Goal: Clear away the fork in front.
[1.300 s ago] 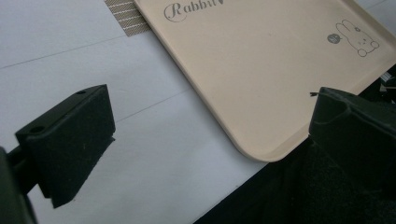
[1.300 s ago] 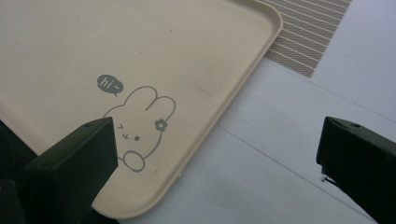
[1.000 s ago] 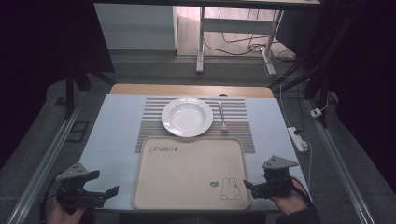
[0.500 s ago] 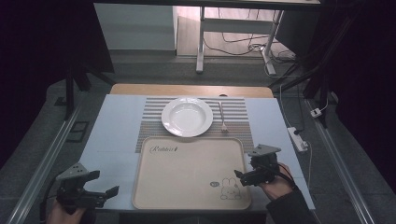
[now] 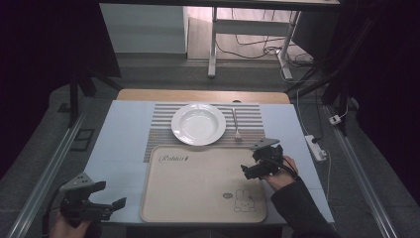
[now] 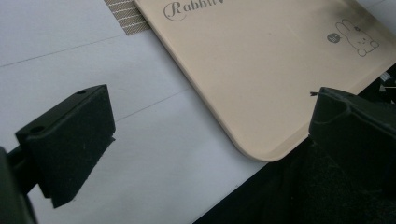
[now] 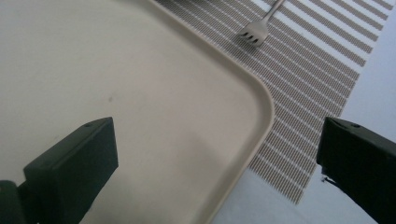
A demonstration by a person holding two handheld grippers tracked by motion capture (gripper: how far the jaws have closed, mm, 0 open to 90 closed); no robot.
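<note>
A beige tray (image 5: 198, 183) with a rabbit drawing lies at the table's near middle. Behind it a white plate (image 5: 198, 124) sits on a striped placemat (image 5: 161, 131), with a fork (image 5: 236, 125) to its right. My right gripper (image 5: 250, 168) hovers open over the tray's far right corner (image 7: 261, 98), and the fork's tines (image 7: 252, 32) lie just beyond on the mat. My left gripper (image 5: 116, 203) stands open at the near left, over the bare table beside the tray's near left corner (image 6: 261, 151). Neither gripper holds anything.
A pale blue cover (image 5: 119, 144) spreads over the table, with wood showing at the far edge (image 5: 203, 95). A white power strip (image 5: 315, 147) lies off the table's right side. Metal rails (image 5: 49, 168) run along both sides. Desk legs and cables stand on the floor behind.
My right gripper has moved forward and inward from the tray's near right side to its far right corner. The left gripper has stayed in place.
</note>
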